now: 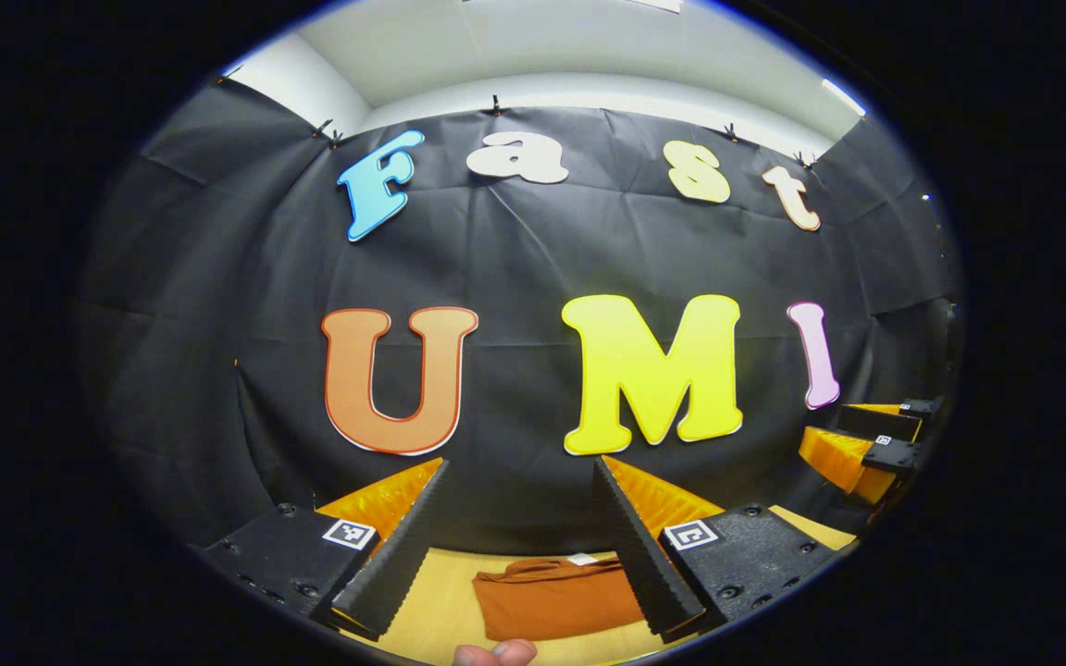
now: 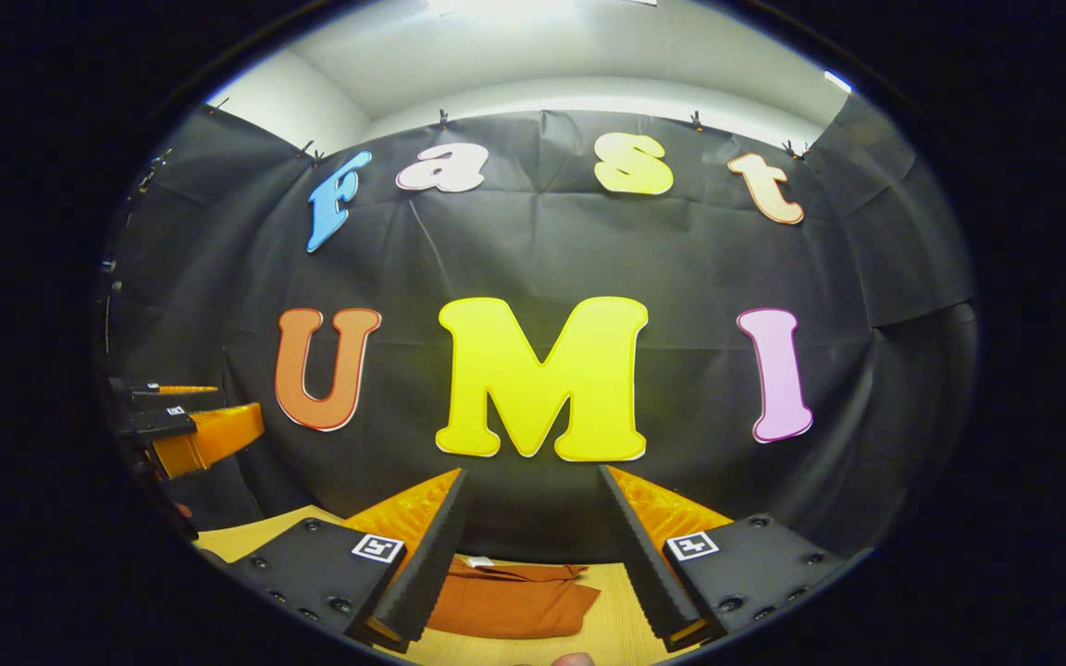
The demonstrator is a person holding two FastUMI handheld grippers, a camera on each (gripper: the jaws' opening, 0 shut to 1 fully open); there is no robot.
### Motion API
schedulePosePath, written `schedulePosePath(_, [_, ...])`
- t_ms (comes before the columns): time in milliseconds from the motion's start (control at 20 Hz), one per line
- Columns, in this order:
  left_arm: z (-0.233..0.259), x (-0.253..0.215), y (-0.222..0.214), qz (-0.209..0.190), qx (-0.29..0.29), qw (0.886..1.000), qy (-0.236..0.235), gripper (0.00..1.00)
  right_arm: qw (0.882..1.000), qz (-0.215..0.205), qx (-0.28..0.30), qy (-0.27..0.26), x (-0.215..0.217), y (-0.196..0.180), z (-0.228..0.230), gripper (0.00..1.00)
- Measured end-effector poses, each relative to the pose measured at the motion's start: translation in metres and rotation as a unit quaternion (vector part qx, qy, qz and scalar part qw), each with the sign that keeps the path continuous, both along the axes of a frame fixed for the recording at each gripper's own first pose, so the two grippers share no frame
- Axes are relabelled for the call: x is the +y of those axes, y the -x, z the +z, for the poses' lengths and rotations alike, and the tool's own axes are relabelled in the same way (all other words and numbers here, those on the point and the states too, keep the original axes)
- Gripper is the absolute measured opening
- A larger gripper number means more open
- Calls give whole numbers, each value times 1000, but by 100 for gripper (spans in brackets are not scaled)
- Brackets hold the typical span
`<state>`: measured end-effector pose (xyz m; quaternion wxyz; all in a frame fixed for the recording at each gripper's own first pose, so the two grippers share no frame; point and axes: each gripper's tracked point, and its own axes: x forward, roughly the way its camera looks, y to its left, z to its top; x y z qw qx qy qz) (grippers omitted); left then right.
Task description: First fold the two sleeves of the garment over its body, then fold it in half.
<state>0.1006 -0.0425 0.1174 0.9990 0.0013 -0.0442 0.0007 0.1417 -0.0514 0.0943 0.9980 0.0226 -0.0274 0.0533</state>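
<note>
Below, the folded garment (image 1: 559,598) lies between the spread left fingers (image 1: 399,555).

My left gripper (image 1: 519,546) and right gripper (image 2: 528,546): black ribbed fingers, orange backing, black screwed blocks bearing square black-white markers.

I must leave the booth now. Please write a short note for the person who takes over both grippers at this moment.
Left gripper: open, holds nothing, raised above the table.
Right gripper: open, holds nothing, raised too.
Garment: orange, lies on the table as a compact folded bundle, apart from both grippers.
Done: sleeves and half fold look finished, though part of the bundle is hidden.
Left: probably nothing; check the fold.
</note>
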Motion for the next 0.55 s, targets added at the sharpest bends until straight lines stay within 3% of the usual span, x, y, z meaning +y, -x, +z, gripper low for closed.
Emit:
schedulePosePath(100, [-7,-2,22,5,3,1000,-1,92,1000,-8,-7,2,0,22,4,86])
schedulePosePath(200, [-12,-7,36,5,1,1000,-4,97,1000,-9,-11,-1,2,42,5,88])
schedulePosePath(550, [-14,-9,52,3,1,1000,-4,97,1000,-6,1,-2,9,59,-9,88])
